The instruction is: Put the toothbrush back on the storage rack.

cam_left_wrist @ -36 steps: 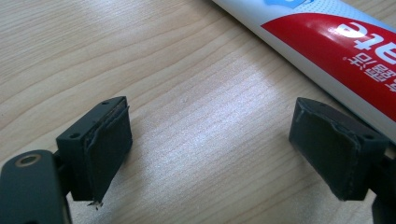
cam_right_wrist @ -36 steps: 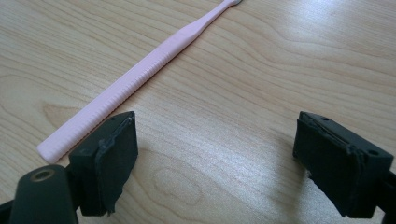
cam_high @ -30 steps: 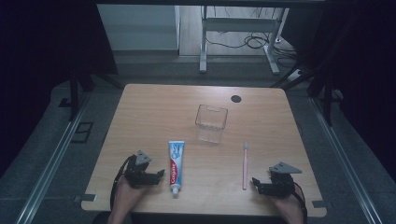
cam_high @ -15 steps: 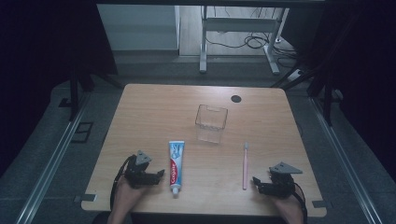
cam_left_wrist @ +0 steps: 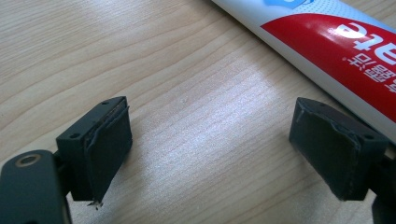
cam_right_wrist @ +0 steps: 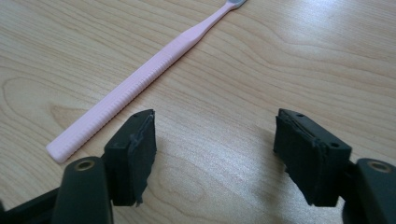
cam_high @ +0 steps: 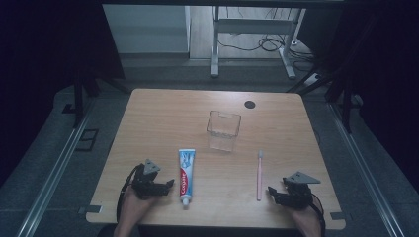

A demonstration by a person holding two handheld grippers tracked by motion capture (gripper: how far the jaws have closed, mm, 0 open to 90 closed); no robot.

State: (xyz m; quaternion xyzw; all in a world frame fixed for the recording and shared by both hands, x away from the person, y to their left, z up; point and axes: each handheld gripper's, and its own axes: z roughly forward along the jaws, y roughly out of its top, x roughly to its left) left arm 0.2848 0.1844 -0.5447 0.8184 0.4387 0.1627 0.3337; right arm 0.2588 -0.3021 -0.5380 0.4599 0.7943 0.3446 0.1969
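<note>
While both grippers rest near the tabletop's front edge, jaws spread and empty, the left gripper [cam_high: 168, 184] sits just beside one toothpaste tube [cam_high: 186, 176], the right gripper [cam_high: 271, 191] near one toothbrush [cam_high: 259, 175]; one clear cup [cam_high: 223, 130] stands mid-table.

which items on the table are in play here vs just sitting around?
In play:
toothpaste tube, just beside the open left gripper
pink toothbrush, just beside the open right gripper

Lying about:
clear plastic container, mid-table, apart from both grippers
black round spot at the table's far edge
</note>
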